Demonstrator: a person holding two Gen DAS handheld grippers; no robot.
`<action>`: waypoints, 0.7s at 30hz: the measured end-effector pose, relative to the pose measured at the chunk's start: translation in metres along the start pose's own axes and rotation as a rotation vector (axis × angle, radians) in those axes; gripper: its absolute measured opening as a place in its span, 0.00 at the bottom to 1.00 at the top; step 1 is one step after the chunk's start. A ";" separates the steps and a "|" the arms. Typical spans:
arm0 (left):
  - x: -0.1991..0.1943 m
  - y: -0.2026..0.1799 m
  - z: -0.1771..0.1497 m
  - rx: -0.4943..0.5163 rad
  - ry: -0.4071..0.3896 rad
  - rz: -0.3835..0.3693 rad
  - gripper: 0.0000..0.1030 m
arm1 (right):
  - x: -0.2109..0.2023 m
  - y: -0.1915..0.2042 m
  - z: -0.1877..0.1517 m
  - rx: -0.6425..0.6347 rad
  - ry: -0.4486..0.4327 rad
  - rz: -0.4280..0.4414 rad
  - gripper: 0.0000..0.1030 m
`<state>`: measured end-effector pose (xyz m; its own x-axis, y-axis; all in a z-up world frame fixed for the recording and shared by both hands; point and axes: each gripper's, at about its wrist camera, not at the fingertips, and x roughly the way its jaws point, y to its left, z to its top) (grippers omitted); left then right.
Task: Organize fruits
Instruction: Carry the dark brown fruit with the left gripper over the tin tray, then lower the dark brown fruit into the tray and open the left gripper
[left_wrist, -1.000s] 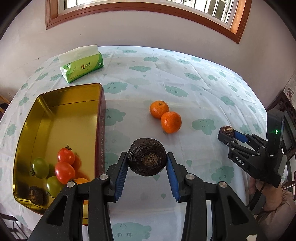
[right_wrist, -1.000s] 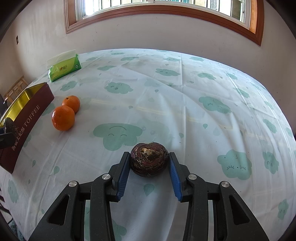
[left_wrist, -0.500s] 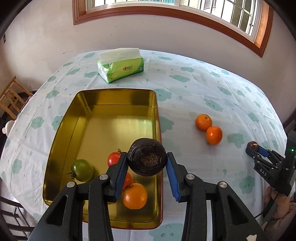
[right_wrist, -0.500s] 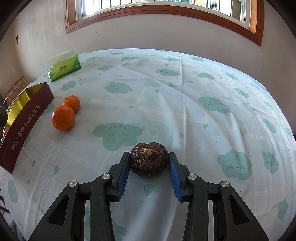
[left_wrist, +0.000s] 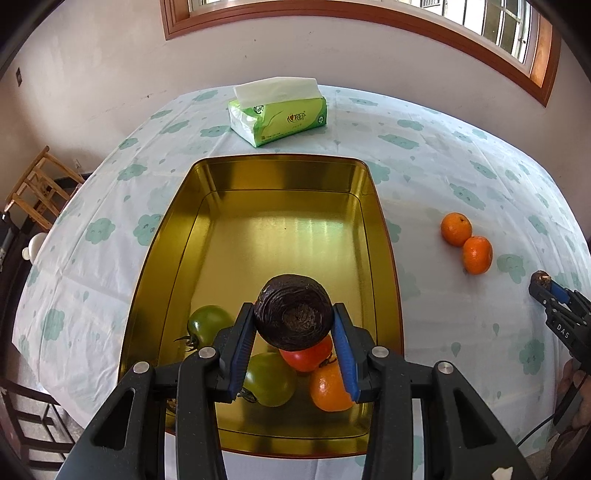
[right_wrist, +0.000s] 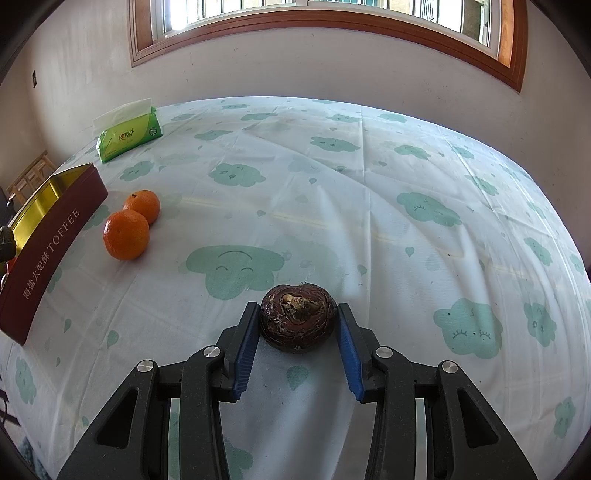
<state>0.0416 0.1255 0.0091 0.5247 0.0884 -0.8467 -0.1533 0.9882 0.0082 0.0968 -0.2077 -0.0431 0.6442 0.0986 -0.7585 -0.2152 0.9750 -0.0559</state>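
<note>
Left tool grips water chestnut above tin.

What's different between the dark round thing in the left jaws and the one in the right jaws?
The left chestnut is near black with fine rings and hangs over the gold tin. The right chestnut is redder, with a torn tan crown, and sits over the tablecloth. Both are squat, round and clamped between blue pads.

A dark brown, ridged water chestnut hangs above the gold rectangular tin, over its near end, where green, red and orange fruits cluster. Two round oranges touch, right of the tin.
</note>
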 end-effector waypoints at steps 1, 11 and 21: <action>0.001 0.001 0.000 0.003 0.001 0.003 0.36 | 0.000 0.000 0.000 0.000 0.000 0.000 0.41; 0.007 0.005 0.001 -0.003 0.018 0.011 0.37 | 0.000 0.000 0.000 0.000 0.000 0.000 0.41; 0.010 0.008 0.002 -0.012 0.024 0.008 0.38 | 0.000 0.000 0.000 -0.001 0.000 -0.001 0.41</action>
<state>0.0476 0.1342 0.0017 0.5029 0.0932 -0.8593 -0.1674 0.9859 0.0090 0.0969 -0.2073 -0.0427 0.6442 0.0977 -0.7586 -0.2155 0.9748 -0.0574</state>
